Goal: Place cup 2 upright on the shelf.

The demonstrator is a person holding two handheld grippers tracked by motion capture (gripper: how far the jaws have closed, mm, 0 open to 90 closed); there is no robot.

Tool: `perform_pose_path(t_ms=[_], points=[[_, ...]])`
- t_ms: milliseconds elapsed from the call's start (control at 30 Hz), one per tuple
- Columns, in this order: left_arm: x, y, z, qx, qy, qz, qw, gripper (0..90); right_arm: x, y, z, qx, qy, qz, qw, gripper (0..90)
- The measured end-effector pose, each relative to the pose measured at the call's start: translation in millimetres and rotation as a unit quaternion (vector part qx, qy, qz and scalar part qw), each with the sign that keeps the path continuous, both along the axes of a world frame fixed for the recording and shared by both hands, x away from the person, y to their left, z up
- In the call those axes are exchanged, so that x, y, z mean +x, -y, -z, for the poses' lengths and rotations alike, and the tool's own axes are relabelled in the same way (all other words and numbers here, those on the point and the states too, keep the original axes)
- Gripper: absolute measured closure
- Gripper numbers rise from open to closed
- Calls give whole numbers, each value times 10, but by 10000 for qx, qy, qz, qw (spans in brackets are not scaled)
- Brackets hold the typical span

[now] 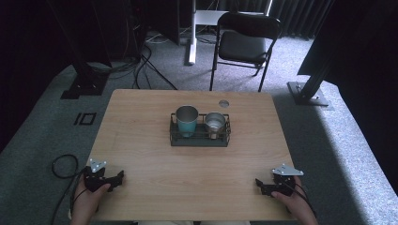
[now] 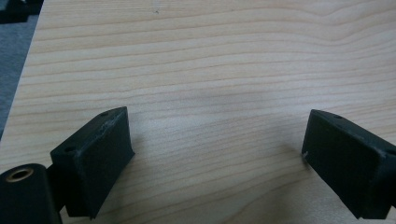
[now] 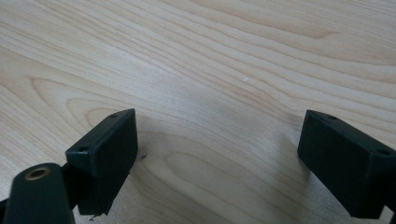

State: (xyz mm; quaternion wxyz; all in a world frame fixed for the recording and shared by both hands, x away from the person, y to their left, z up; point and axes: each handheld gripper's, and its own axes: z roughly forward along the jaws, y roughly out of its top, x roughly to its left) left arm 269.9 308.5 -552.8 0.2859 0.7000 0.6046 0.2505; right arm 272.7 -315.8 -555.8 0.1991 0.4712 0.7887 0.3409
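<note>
A black wire rack (image 1: 200, 138) stands at the middle of the wooden table (image 1: 141, 140). In it, a teal metal cup (image 1: 187, 121) stands on the left and a shorter silver cup (image 1: 215, 123) on the right. My left gripper (image 1: 117, 179) rests near the table's front left corner, open, with bare wood between its jaws (image 2: 219, 140). At the front right corner lies my right gripper (image 1: 261, 185), open as well over bare wood (image 3: 219, 140). Both are far from the rack.
A small round grommet (image 1: 224, 103) sits in the table near its far edge. Beyond the table stand a black folding chair (image 1: 244, 44), stand bases and cables (image 1: 141, 65) on grey carpet. A cable loop (image 1: 63, 166) lies left of the table.
</note>
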Motion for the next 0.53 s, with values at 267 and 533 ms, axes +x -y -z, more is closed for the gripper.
perform_pose_path(t_ms=[267,533], points=[[67,59,-1,-11,1,-602,9982,89,0,0,0,-1,0,0,10000,117],[80,62,-2,-2,-4,-647,9979,89,1,0,0,-2,-1,0,10000,117]])
